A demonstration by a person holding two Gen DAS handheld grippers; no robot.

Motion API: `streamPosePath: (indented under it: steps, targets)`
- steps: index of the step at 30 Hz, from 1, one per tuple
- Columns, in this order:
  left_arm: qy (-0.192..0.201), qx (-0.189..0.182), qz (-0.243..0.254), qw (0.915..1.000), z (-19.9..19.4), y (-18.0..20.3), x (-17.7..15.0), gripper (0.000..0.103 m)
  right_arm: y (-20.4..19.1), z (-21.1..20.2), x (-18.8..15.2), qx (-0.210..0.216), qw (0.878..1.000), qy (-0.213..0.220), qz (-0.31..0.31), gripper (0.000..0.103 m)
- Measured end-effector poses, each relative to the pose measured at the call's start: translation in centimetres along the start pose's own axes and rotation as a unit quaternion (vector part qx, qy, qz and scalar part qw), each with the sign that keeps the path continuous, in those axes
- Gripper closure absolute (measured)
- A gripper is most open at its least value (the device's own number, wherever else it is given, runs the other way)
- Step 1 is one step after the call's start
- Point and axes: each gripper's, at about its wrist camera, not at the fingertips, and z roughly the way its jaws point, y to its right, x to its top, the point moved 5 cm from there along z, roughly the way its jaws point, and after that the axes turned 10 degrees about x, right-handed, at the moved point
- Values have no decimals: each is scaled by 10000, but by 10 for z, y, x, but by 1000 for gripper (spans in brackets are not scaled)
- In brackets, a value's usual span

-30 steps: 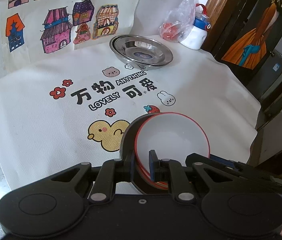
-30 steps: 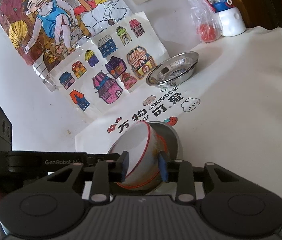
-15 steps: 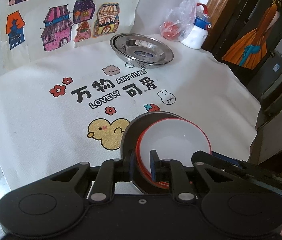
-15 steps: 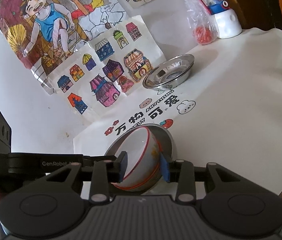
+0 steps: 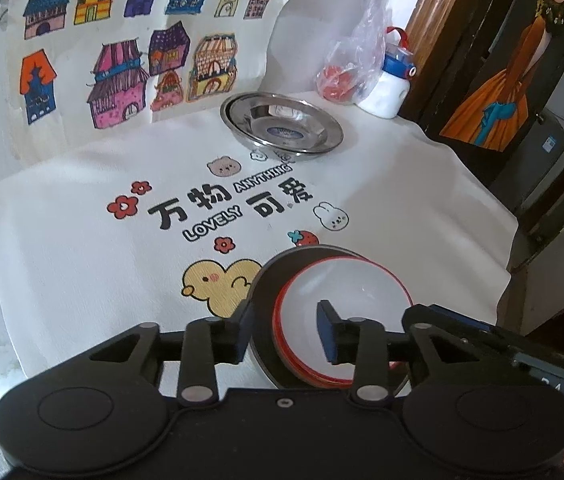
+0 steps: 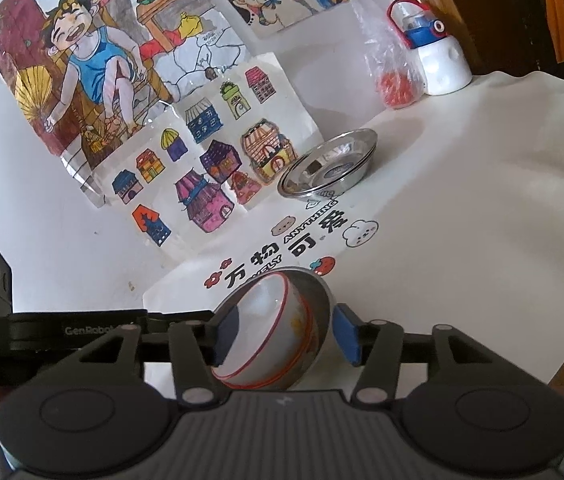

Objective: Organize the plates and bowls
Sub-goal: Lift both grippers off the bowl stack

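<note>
White red-rimmed bowl (image 5: 341,320) nested in steel bowl (image 6: 313,292), straddled by left gripper (image 5: 283,330) and right gripper (image 6: 285,332); jaws opening, pads clear, nothing held.

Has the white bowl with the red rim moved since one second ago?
Yes. The white bowl has tipped down into the steel bowl; its rim sat higher against the printed strawberry.

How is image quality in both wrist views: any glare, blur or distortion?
Left wrist view: sharp, strong fisheye bending at the edges, bright reflections in the steel plate, doorway side dark. Right wrist view: daylight washes out the tablecloth, plastic over the drawings glints, white bowl stays legible.
</note>
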Motion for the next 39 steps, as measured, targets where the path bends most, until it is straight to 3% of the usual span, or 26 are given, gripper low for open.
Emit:
streamPosePath:
  steps: [5,10,16,28,39]
  targets:
    - [68,27,-61,10000,-3,-5,1,58,0,-6,2,39,9999,112,-40,23]
    - [204,97,-100,9997,-8,-8,2,40,1,-12,5,-4,9998,194,-75,10]
    - [498,191,-147,9985,-15,-14,4,22,4,-20,9,-278,9989,309,-232,2]
    - [993,459,-17,9940,-26,-35,-5,2,14,-26,3,-952,9929,39,-712,0]
    - [838,479,-13,9953,-12,-46,-26,1,19,-21,-6,-1264,9879,-244,-861,0]
